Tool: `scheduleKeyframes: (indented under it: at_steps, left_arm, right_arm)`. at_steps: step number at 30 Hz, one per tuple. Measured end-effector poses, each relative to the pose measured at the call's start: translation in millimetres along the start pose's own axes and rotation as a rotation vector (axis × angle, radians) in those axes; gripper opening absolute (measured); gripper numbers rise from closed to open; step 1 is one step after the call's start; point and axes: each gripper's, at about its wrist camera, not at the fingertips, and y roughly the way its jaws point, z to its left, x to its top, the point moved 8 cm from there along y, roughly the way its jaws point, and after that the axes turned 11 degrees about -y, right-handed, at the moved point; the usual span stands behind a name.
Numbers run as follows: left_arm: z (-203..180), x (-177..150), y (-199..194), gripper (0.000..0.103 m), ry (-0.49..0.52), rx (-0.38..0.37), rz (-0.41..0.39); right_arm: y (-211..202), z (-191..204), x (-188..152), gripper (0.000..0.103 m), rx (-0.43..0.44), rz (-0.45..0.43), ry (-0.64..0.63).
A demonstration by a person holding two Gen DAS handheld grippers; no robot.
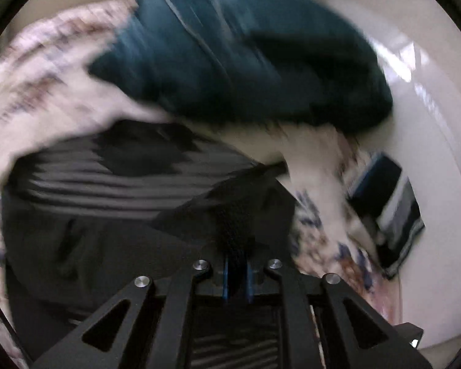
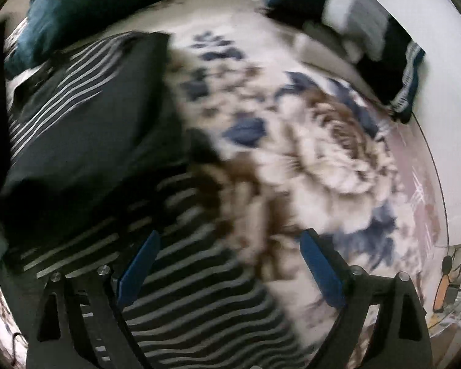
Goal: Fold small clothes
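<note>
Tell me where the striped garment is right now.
The striped garment lies on the floral blanket, left in the right wrist view, below the teal pillow; the left tongs pinch its edge.

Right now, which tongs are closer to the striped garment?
Left. Left tongs are shut on the striped garment; right tongs hang open over its edge, gripping nothing.

I see a bed under a floral cover (image 2: 322, 153), white with blue and brown blooms. A pale wall (image 1: 430, 160) curves along the right, streaked with bright daylight (image 1: 405, 58). Everything is motion-blurred.
</note>
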Motion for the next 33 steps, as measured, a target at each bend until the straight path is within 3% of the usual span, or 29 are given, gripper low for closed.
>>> scheduleKeyframes:
  at_steps: [2, 4, 5, 9, 12, 15, 17, 18, 19, 20, 21, 22, 24, 27, 30, 33]
  left_arm:
    - [-14, -11, 19, 0.025, 0.009, -0.007, 0.054]
    - [-8, -14, 13, 0.085, 0.012, -0.010, 0.045]
    - [0, -15, 4, 0.095, 0.007, -0.018, 0.035]
    - [66, -3, -40, 0.097, -0.046, 0.056, -0.055]
    - [154, 11, -71, 0.097, -0.109, 0.225, -0.141]
    - [246, 21, -77, 0.097, -0.208, 0.398, -0.149]
    - [294, 24, -74, 0.097, -0.284, 0.465, -0.142]
    - [310, 25, -71, 0.097, -0.310, 0.486, -0.140]
    - [323, 27, -69, 0.097, -0.326, 0.507, -0.143]
    - [331, 28, -65, 0.097, -0.329, 0.529, -0.148]
    - [337, 28, -61, 0.097, -0.326, 0.540, -0.144]
    - [341, 29, -56, 0.097, -0.318, 0.545, -0.136]
    - [341, 29, -44, 0.097, -0.286, 0.558, -0.117]
    - [340, 32, -33, 0.097, -0.241, 0.562, -0.096]
    - [345, 38, -20, 0.097, -0.222, 0.589, -0.074]
    - [349, 39, -17, 0.097, -0.245, 0.576, -0.059]
  right_arm:
    - [-1, -19, 5, 0.094, 0.040, -0.006, 0.021]
    - [-5, -32, 11, 0.094, 0.075, -0.017, 0.029]
    - [-7, -34, 14, 0.094, 0.096, -0.022, 0.033]
    - [-19, -28, 32, 0.094, 0.218, -0.044, 0.063]
    - [-26, -7, 56, 0.094, 0.331, -0.061, 0.089]
    - [-17, 21, 91, 0.094, 0.436, -0.061, 0.132]
    - [-8, 38, 113, 0.092, 0.443, -0.074, 0.114]
    - [-2, 46, 122, 0.082, 0.423, -0.072, 0.089]
    - [5, 55, 131, 0.074, 0.404, -0.069, 0.063]
    - [17, 71, 139, 0.055, 0.384, -0.045, 0.014]
    - [23, 78, 141, 0.020, 0.372, -0.025, -0.013]
    - [29, 87, 143, 0.004, 0.349, -0.005, -0.048]
    - [22, 93, 147, 0.003, 0.265, -0.050, -0.108]
    - [5, 75, 154, 0.003, 0.204, -0.124, -0.090]
    - [20, 44, 156, 0.003, 0.118, -0.087, -0.023]
    - [44, 43, 154, 0.004, 0.239, 0.035, 0.005]
